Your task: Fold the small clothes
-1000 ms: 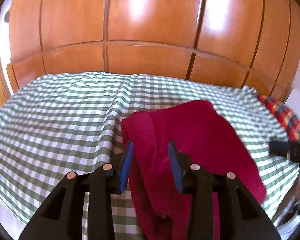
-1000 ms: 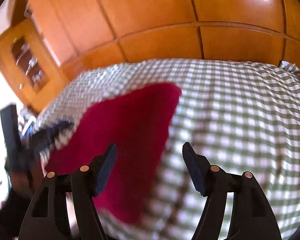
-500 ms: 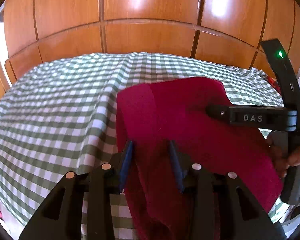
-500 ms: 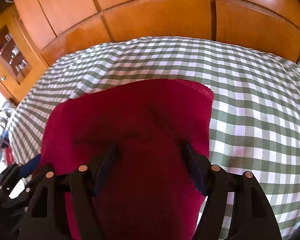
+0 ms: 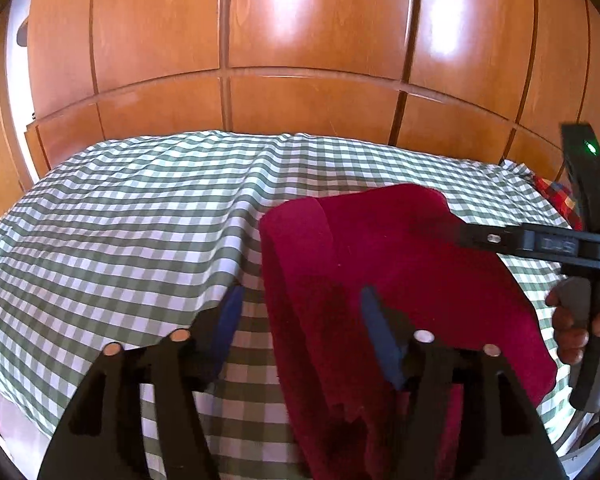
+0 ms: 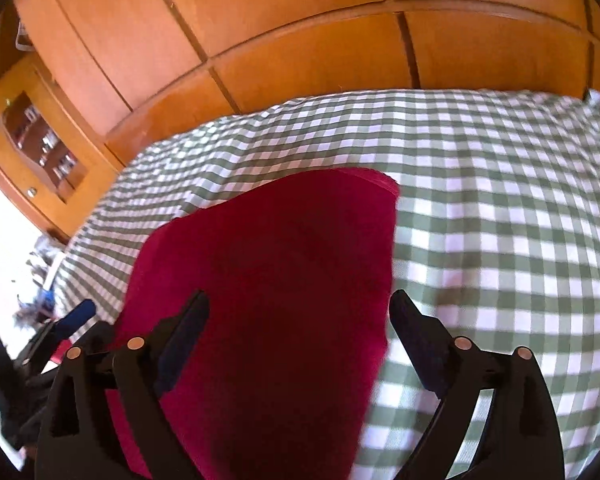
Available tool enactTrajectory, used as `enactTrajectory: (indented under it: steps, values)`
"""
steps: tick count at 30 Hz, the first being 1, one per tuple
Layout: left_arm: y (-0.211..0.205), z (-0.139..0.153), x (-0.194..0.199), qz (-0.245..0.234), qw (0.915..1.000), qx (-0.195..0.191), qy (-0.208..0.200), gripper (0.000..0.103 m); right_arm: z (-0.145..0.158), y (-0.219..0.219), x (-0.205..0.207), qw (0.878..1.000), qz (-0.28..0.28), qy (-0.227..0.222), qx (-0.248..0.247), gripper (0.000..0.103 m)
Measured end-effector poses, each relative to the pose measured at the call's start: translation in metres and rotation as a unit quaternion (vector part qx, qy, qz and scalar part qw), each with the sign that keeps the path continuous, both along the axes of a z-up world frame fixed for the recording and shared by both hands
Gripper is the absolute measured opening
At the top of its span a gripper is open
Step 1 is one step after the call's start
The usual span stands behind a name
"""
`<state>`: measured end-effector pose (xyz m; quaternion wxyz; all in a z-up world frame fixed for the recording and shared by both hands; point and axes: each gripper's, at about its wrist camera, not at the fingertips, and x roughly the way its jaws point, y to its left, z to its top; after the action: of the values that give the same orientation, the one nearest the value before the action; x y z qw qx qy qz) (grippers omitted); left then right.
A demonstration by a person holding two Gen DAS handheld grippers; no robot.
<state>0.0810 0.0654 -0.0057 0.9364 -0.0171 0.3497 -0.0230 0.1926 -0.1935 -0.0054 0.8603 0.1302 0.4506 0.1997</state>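
Note:
A dark red cloth [image 5: 380,264] lies folded on the green-and-white checked cover [image 5: 140,232], with its near end hanging over the front edge. My left gripper [image 5: 300,312] is open and empty, its fingers straddling the cloth's left folded edge. My right gripper [image 6: 300,316] is open and empty above the same red cloth [image 6: 280,272], near its right edge. The right gripper also shows in the left wrist view [image 5: 540,242], reaching in over the cloth's right side.
Glossy wooden wardrobe doors [image 5: 300,60] stand close behind the checked surface. A multicoloured checked fabric [image 5: 556,196] lies at the far right edge. A wooden cabinet with a glass door [image 6: 40,144] stands at the left.
My left gripper has opened wider and drawn back a little from the cloth. My right gripper has lifted and shifted toward the cloth's right edge.

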Motion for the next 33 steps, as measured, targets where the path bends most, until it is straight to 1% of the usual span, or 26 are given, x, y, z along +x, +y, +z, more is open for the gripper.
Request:
enactTrajectory:
  steps: [2, 5, 7, 8, 10, 11, 13, 14, 16, 18, 20, 21, 22, 23, 24, 25, 27, 28, 30, 33]
  values:
    - [0.004, 0.000, 0.002, -0.004, 0.9999, -0.011, 0.006, 0.069, -0.003, -0.010, -0.003, 1.000, 0.004, 0.011, 0.025, 0.092]
    - [0.009, -0.007, 0.008, -0.018, 0.9991, -0.031, 0.025, 0.069, -0.013, -0.025, -0.003, 0.997, 0.009, 0.034, 0.062, 0.092]
    - [0.014, -0.013, 0.015, -0.031, 0.9972, -0.056, 0.039, 0.069, -0.023, -0.032, 0.001, 0.993, 0.019, 0.060, 0.102, 0.092]
    - [0.019, -0.017, 0.020, -0.037, 0.9948, -0.080, 0.050, 0.069, -0.028, -0.034, 0.003, 0.990, 0.023, 0.071, 0.119, 0.092]
    - [0.030, -0.026, 0.029, -0.053, 0.9871, -0.132, 0.072, 0.069, -0.037, -0.037, 0.008, 0.986, 0.025, 0.087, 0.143, 0.092]
    - [0.035, -0.032, 0.035, -0.065, 0.9807, -0.163, 0.086, 0.069, -0.041, -0.036, 0.009, 0.984, 0.028, 0.091, 0.152, 0.092]
    - [0.042, -0.039, 0.042, -0.069, 0.9747, -0.189, 0.097, 0.072, -0.049, -0.032, 0.014, 0.978, 0.040, 0.104, 0.176, 0.092]
    - [0.045, -0.043, 0.047, -0.079, 0.9699, -0.206, 0.103, 0.072, -0.051, -0.029, 0.015, 0.977, 0.047, 0.106, 0.181, 0.092]
    - [0.048, -0.050, 0.054, -0.092, 0.9615, -0.233, 0.114, 0.072, -0.055, -0.021, 0.016, 0.975, 0.069, 0.107, 0.183, 0.093]
    - [0.049, -0.059, 0.061, -0.114, 0.9490, -0.265, 0.128, 0.071, -0.058, -0.015, 0.016, 0.974, 0.081, 0.109, 0.182, 0.093]
    - [0.048, -0.068, 0.065, -0.118, 0.9428, -0.280, 0.136, 0.068, -0.060, -0.009, 0.019, 0.974, 0.089, 0.107, 0.181, 0.089]
    - [0.046, -0.071, 0.065, -0.126, 0.9401, -0.287, 0.134, 0.063, -0.060, -0.006, 0.020, 0.974, 0.091, 0.106, 0.176, 0.083]
    - [0.047, -0.071, 0.065, -0.130, 0.9395, -0.289, 0.132, 0.058, -0.060, -0.002, 0.020, 0.975, 0.094, 0.105, 0.170, 0.073]
    - [0.046, -0.072, 0.064, -0.133, 0.9391, -0.290, 0.129, 0.054, -0.060, 0.000, 0.018, 0.976, 0.099, 0.104, 0.165, 0.067]
    - [0.045, -0.072, 0.063, -0.138, 0.9378, -0.292, 0.126, 0.046, -0.058, 0.002, 0.016, 0.976, 0.102, 0.103, 0.161, 0.060]
    - [0.044, -0.072, 0.063, -0.140, 0.9377, -0.293, 0.124, 0.044, -0.054, 0.004, 0.012, 0.978, 0.106, 0.094, 0.154, 0.052]
    - [0.042, -0.067, 0.058, -0.147, 0.9411, -0.283, 0.113, 0.037, -0.041, 0.007, 0.004, 0.981, 0.110, 0.075, 0.142, 0.046]
    - [0.039, -0.063, 0.057, -0.149, 0.9434, -0.277, 0.106, 0.036, -0.035, 0.007, -0.001, 0.982, 0.111, 0.065, 0.139, 0.045]
    - [0.033, -0.054, 0.051, -0.158, 0.9476, -0.262, 0.093, 0.035, -0.020, 0.006, -0.013, 0.985, 0.110, 0.043, 0.129, 0.044]
    - [0.020, -0.039, 0.045, -0.177, 0.9484, -0.250, 0.081, 0.034, -0.001, -0.010, -0.029, 0.987, 0.096, 0.014, 0.127, 0.043]
